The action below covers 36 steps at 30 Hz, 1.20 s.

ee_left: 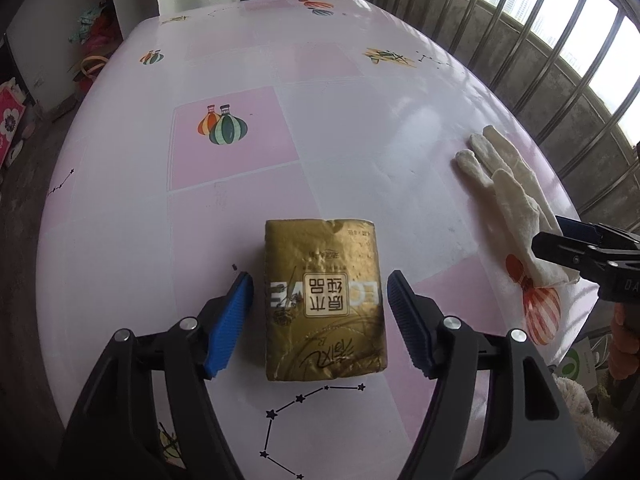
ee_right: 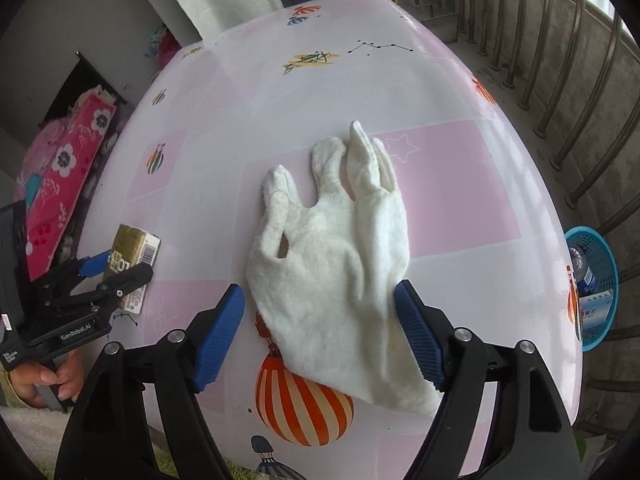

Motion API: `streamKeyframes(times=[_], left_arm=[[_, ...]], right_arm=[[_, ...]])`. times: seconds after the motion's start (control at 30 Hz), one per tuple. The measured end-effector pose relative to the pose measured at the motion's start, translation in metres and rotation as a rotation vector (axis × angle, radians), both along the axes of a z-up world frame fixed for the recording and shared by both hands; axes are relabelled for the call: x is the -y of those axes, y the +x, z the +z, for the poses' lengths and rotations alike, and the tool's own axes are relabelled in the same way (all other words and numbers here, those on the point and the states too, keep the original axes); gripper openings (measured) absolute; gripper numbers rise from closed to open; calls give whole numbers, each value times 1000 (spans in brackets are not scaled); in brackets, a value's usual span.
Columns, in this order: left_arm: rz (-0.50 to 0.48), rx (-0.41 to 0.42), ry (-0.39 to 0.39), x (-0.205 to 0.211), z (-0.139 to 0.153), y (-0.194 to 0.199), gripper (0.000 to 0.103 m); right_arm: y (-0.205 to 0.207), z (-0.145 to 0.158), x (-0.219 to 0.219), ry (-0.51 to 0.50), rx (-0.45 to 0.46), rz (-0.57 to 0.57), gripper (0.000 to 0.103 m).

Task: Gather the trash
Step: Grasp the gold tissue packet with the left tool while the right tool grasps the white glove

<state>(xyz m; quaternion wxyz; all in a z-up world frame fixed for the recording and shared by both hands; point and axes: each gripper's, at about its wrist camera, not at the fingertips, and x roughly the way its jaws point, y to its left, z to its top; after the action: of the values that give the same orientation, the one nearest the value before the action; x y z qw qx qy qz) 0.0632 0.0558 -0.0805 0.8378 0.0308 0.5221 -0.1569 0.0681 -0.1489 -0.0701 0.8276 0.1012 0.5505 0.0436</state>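
A gold tissue pack [ee_left: 324,300] lies flat on the pink patterned table [ee_left: 320,120]. My left gripper [ee_left: 320,280] stands open over it, one blue pad on each side with a small gap to the pack. A white cloth glove [ee_right: 332,256] lies spread on the table with its fingers pointing away. My right gripper [ee_right: 320,286] is open around the glove's cuff end; the right pad is at the glove's edge and the left pad is clear of it. The left wrist view shows the glove [ee_left: 508,184] at the right with the right gripper [ee_left: 580,256] on its near end.
A blue mesh basket [ee_right: 610,264] holding a bottle and a packet stands on the floor past the table's right edge. Metal railing bars [ee_right: 560,80] run along the right. A pink flowered bundle [ee_right: 68,176] and clutter lie on the floor to the left.
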Motion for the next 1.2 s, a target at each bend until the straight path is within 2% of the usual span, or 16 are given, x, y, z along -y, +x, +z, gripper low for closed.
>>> streamKeyframes(times=[0.17, 0.4, 0.57, 0.73, 0.9, 1.2], left_arm=[[-22, 14, 31, 10, -1, -2, 65], [-16, 28, 58, 14, 1, 0, 54], [-13, 38, 80, 17, 0, -2, 52], [-14, 42, 84, 18, 0, -3, 52], [-15, 45, 82, 19, 0, -3, 51], [-14, 44, 66, 16, 1, -3, 51]], right_arm=[[4, -6, -5, -62, 5, 4, 78], [6, -8, -5, -139, 30, 4, 78], [9, -10, -9, -182, 42, 15, 78], [9, -9, -12, -196, 50, 12, 66], [9, -7, -15, -190, 57, 8, 49], [9, -6, -12, -149, 53, -13, 24]])
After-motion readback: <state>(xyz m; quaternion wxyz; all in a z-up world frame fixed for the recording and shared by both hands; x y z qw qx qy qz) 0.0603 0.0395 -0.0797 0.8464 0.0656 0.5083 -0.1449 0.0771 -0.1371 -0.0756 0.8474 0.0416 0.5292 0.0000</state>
